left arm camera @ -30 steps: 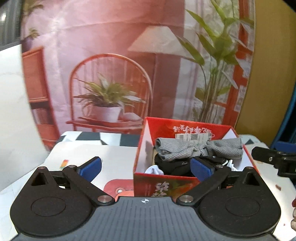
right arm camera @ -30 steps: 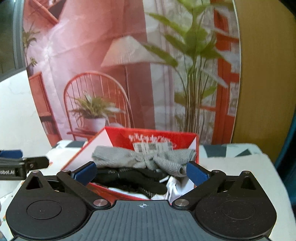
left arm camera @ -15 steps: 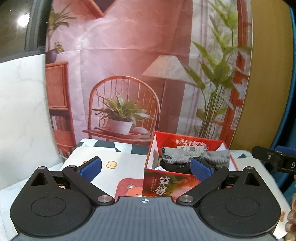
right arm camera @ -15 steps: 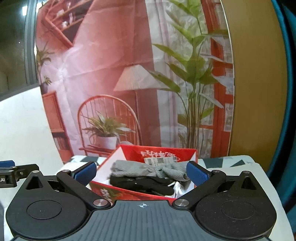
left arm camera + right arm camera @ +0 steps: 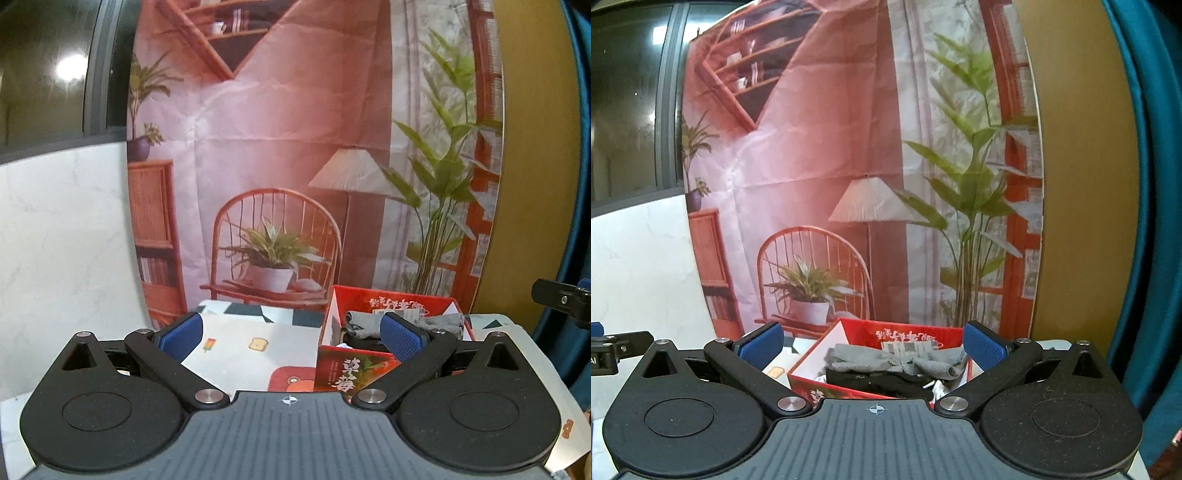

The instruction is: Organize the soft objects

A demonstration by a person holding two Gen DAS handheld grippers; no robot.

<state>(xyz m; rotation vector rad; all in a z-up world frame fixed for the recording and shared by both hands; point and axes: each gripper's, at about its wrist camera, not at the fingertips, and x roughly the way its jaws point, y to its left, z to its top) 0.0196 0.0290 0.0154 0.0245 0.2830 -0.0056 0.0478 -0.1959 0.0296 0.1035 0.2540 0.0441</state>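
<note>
A red cardboard box (image 5: 351, 373) stands on the table, right of centre in the left wrist view, and low in the middle of the right wrist view (image 5: 809, 384). Inside lie a grey knit cloth (image 5: 886, 360) on top, a black cloth (image 5: 871, 378) beneath it and a bit of white cloth (image 5: 938, 387). The grey cloth also shows in the left wrist view (image 5: 362, 325). My left gripper (image 5: 291, 336) is open and empty, held back from the box. My right gripper (image 5: 873, 343) is open and empty, above the box's near side.
The table has a white cloth with small cartoon prints (image 5: 255, 345) and a red bear patch (image 5: 291, 380). A printed backdrop of a chair, lamp and plants (image 5: 277, 236) hangs behind. A white marble wall (image 5: 62, 240) is at left, a teal curtain (image 5: 1145, 221) at right.
Both grippers have pulled back and up from the box, which now looks smaller and lower in both views. Both stay open and empty. The cloths in the box have not moved.
</note>
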